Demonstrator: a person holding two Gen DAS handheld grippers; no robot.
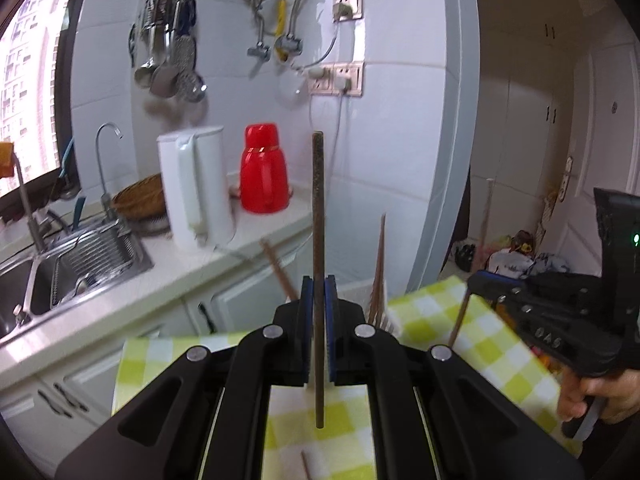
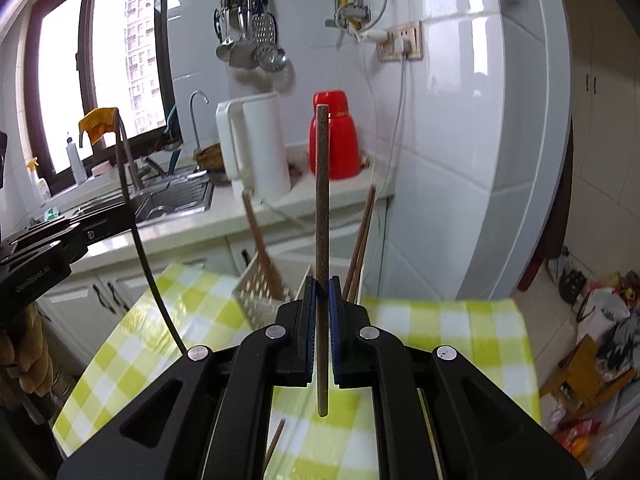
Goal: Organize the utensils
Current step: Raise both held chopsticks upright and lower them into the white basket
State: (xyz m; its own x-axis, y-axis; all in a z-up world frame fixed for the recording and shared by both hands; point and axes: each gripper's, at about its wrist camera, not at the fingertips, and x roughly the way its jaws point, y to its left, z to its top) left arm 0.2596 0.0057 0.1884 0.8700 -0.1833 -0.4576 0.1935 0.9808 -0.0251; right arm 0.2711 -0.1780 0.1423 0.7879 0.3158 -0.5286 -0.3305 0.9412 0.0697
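Note:
My left gripper (image 1: 319, 292) is shut on a brown chopstick (image 1: 318, 220) held upright above the checked table. My right gripper (image 2: 322, 292) is shut on another brown chopstick (image 2: 322, 200), also upright. A white perforated utensil holder (image 2: 266, 300) stands on the table just beyond the right gripper, with several chopsticks (image 2: 360, 240) leaning in it. In the left wrist view its chopsticks (image 1: 378, 276) show behind the jaws. The right gripper shows at the right of the left wrist view (image 1: 472, 284); its chopstick pokes out below it. A loose chopstick (image 2: 276, 442) lies on the cloth.
Yellow-green checked tablecloth (image 2: 440, 340) covers the table. Behind it a counter holds a white kettle (image 2: 256, 148), a red thermos (image 2: 334, 136), a wicker basket (image 1: 140, 200) and a steel sink (image 1: 72, 260). Clutter lies on the floor at right (image 2: 600, 320).

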